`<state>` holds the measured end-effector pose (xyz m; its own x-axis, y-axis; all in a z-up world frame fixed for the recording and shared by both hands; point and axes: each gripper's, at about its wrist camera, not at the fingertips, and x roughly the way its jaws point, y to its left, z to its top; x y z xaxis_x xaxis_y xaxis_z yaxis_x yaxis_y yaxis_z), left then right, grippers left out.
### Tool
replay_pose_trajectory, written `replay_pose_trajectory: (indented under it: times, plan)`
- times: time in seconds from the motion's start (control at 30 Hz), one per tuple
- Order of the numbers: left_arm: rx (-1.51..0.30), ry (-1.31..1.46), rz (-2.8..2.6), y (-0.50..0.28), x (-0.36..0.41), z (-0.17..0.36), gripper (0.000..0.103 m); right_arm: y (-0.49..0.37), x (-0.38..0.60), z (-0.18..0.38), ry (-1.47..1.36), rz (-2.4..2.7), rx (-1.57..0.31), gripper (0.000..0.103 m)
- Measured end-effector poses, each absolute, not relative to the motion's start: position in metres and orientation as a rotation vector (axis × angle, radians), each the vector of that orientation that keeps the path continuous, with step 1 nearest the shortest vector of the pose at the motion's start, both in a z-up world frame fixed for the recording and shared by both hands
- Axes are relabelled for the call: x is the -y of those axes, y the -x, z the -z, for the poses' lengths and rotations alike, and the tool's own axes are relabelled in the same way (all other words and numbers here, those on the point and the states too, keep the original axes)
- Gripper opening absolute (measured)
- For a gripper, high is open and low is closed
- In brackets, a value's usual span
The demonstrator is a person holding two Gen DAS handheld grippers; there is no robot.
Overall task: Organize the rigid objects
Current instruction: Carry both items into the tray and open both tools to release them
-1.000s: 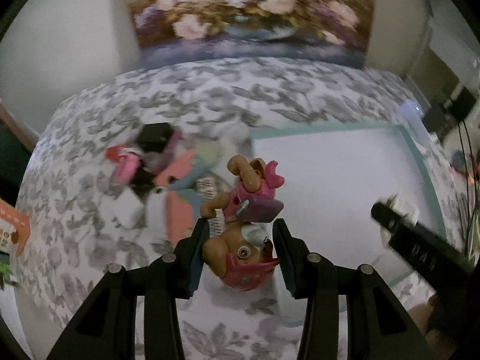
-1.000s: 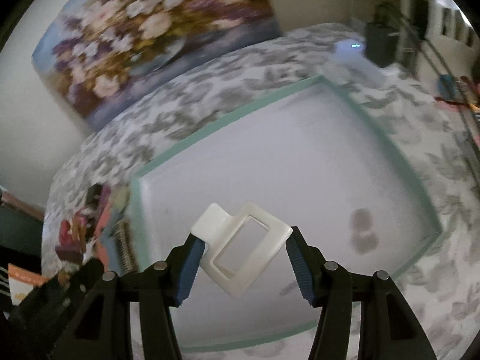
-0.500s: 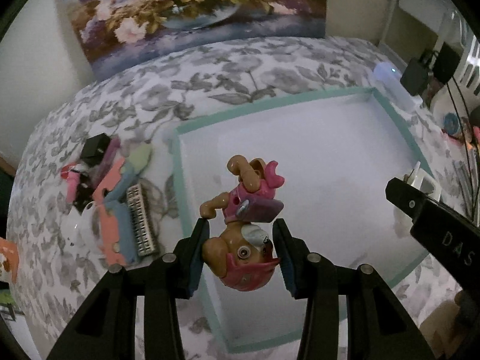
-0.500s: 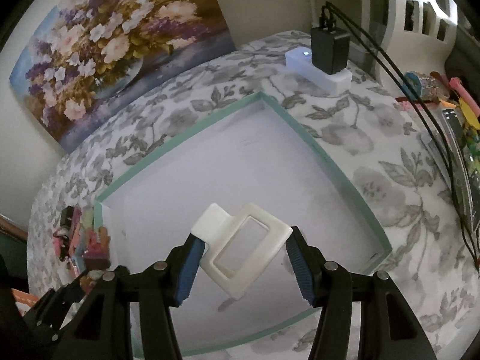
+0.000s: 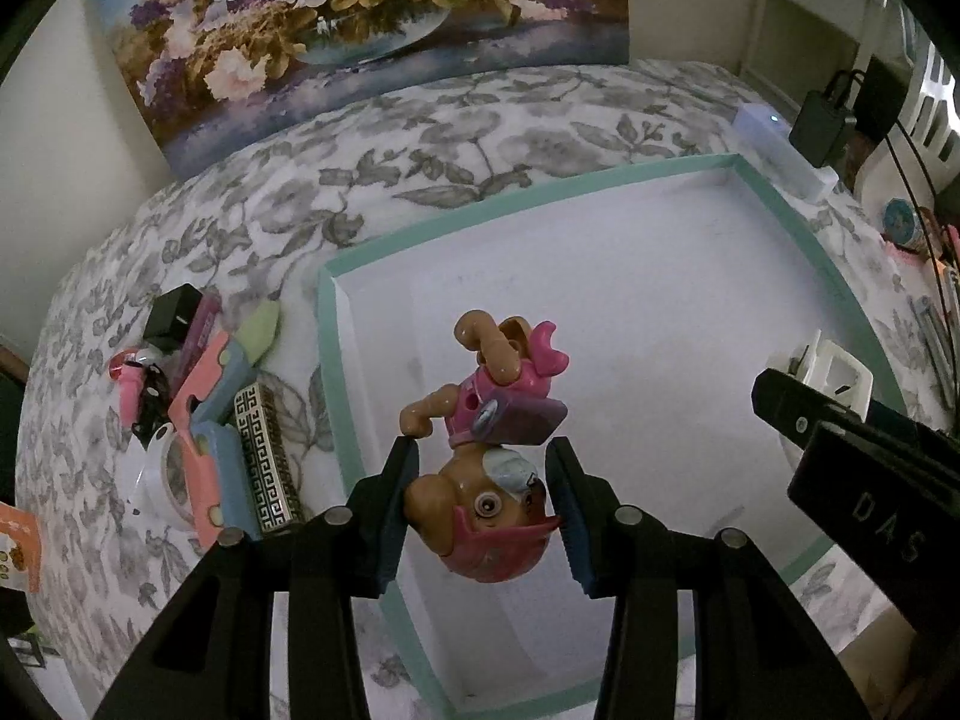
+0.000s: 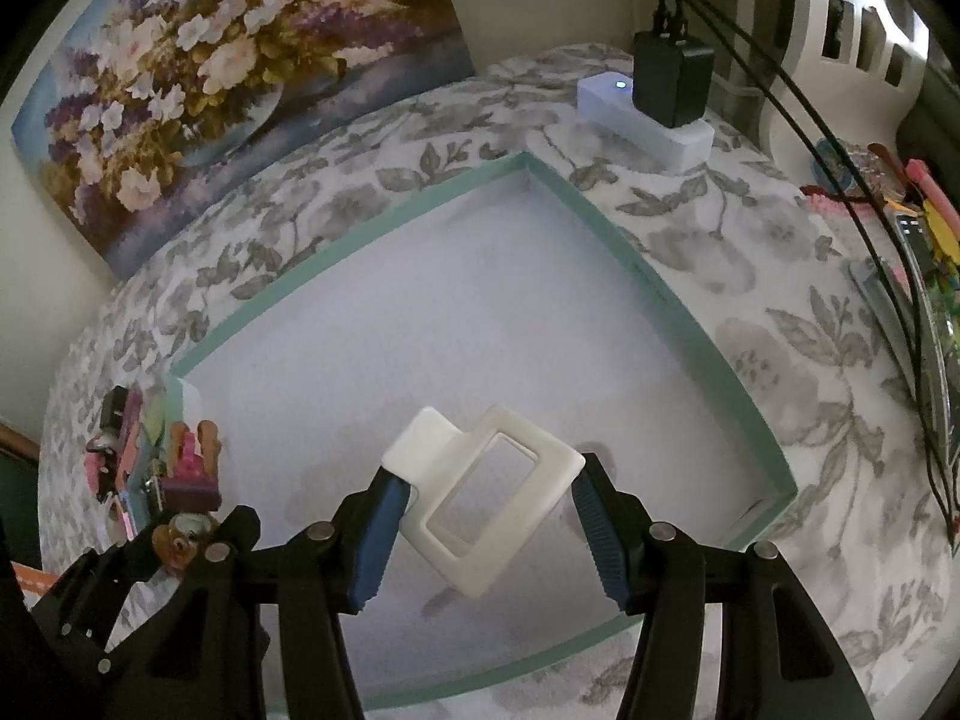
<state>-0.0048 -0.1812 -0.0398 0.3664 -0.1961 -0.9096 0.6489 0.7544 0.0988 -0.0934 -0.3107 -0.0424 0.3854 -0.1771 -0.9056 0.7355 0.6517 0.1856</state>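
My left gripper [image 5: 483,498] is shut on a pink and brown toy puppy [image 5: 489,468], held upside down above the left part of a shallow white tray with a teal rim [image 5: 327,324]. My right gripper [image 6: 483,513] is shut on a white rectangular plastic frame [image 6: 489,495], held tilted above the same tray [image 6: 624,252]. The frame [image 5: 834,369] and the right gripper's black body show at the right of the left wrist view. The puppy [image 6: 186,504] shows at the lower left of the right wrist view.
A pile of small items lies left of the tray on the floral cloth: pink and blue cases [image 5: 204,420], a patterned box [image 5: 267,468], a black block [image 5: 174,312]. A white box with a black charger [image 6: 666,96] and cables stand behind the tray. A flower painting [image 5: 360,18] leans on the wall.
Both grippers have moved right from the pile to over the tray, each holding its object. The grips have not changed.
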Motion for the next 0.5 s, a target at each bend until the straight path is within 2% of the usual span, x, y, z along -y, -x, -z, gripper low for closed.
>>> replay_pose_trajectory:
  times: [0.1,0.2,0.23,0.5]
  plan:
    - [-1.058,-0.491,0.569,0.004,0.181,0.038,0.047,0.093,0.31,0.043,-0.64,0.635,-1.022,0.06]
    - [-1.05,-0.482,0.573,0.004,0.18,0.034,0.061,0.092,0.309,0.043,-0.627,0.636,-1.025,0.061]
    - [-1.049,-0.478,0.575,0.004,0.18,0.032,0.063,0.091,0.309,0.043,-0.624,0.639,-1.029,0.061]
    - [-1.051,-0.436,0.545,-0.006,0.17,0.021,0.064,0.092,0.31,0.037,-0.599,0.654,-1.019,0.067]
